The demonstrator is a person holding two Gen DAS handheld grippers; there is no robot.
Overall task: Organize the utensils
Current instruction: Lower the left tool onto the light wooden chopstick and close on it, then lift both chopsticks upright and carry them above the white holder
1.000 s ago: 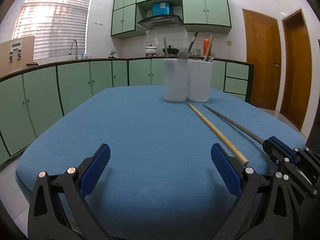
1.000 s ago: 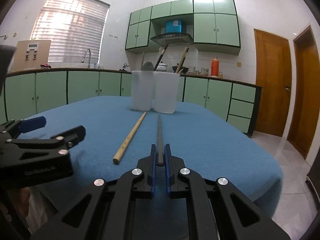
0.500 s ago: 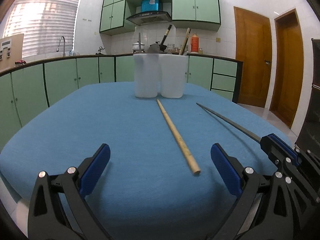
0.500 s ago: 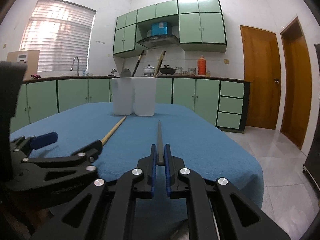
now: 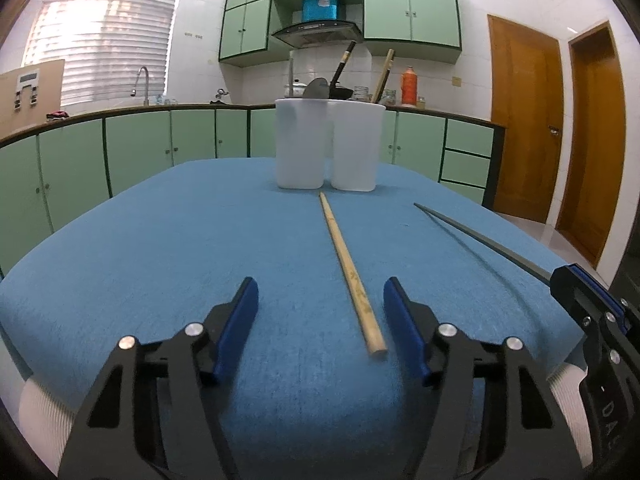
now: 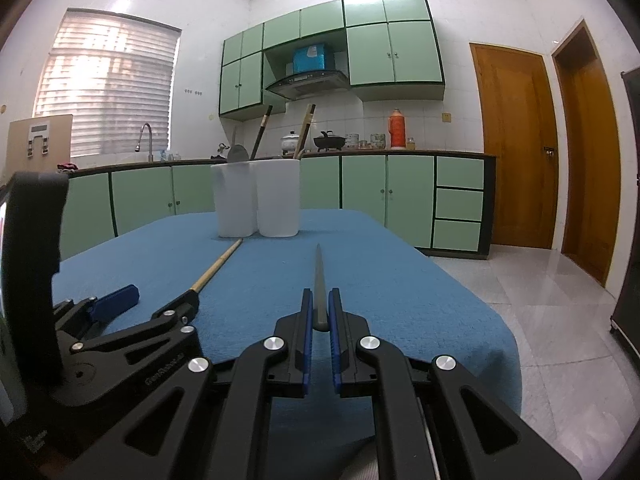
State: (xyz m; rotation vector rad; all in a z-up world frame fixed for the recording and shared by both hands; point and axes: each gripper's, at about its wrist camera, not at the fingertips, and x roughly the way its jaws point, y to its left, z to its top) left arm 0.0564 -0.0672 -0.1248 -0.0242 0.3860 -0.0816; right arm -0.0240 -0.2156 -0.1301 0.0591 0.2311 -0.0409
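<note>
Table (image 5: 168, 240) under blue cloth, seen low from both wrist views, with green kitchen cabinets (image 5: 132, 152) curving round behind it. Two white containers (image 5: 301, 144) at the far end, side by side and touching, upright, utensil handles poking out of the tops: a dark handle and a grey spoon bowl on the left side, a pale wooden handle on the right. Bamboo chopstick (image 5: 350, 270) flat on the cloth, far tip just short of the containers, near end pointing back toward the camera. Left gripper (image 5: 320, 312) low over the near edge, blue pads on either side of that near end, jaws closing, chopstick lying between them nearer the right pad (image 5: 402, 320); pads not yet pressing on it. Right gripper (image 6: 320, 316) just beside on the right, jaws pressed together on the thick end of a dark grey chopstick (image 6: 319, 280), pinched between the blue pads and carried clear of the cloth, thin tip aimed toward the containers. Same dark stick in the left view as a long thin line running from the right gripper's tip toward the table's middle. Wooden doors (image 6: 516, 148) at right, window with blinds (image 6: 108, 92) at left, orange flask (image 6: 397, 128) on the counter.
</note>
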